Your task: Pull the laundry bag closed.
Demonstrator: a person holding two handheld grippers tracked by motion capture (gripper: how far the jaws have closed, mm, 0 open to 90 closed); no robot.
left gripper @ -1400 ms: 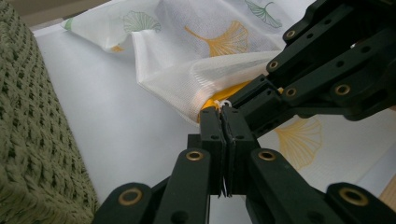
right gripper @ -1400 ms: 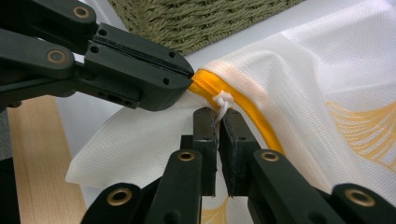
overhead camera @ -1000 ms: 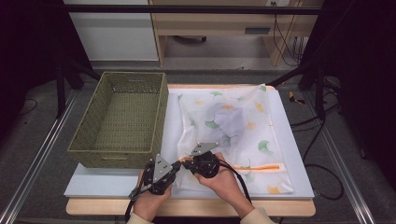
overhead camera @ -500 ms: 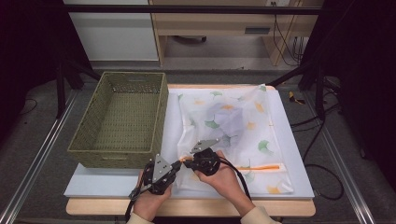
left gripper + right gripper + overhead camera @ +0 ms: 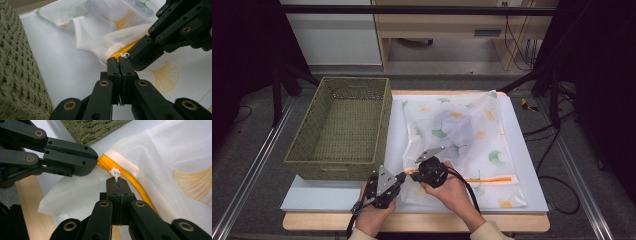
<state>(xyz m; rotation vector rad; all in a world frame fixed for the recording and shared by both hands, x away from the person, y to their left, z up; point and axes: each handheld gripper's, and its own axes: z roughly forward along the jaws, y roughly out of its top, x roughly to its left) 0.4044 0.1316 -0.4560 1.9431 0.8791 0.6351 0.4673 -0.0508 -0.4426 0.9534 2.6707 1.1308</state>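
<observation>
I've both grippers clamped — left gripper [image 5: 119, 61] on the mesh bag's [image 5: 462, 135] limp corner, right gripper [image 5: 117, 182] on its zip pull [image 5: 114, 173] (tiny, slippery)

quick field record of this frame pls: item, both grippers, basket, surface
item: white mesh bag with ginkgo-leaf print, lying flat on the table, something pale inside
zipper: orange zipper along the bag's near edge
left gripper: left gripper shut on the bag's corner at the zipper's end
right gripper: right gripper shut on the white zipper pull
basket: green woven basket beside the bag, to its left in the high view, nothing in it
surface: white table top
</observation>
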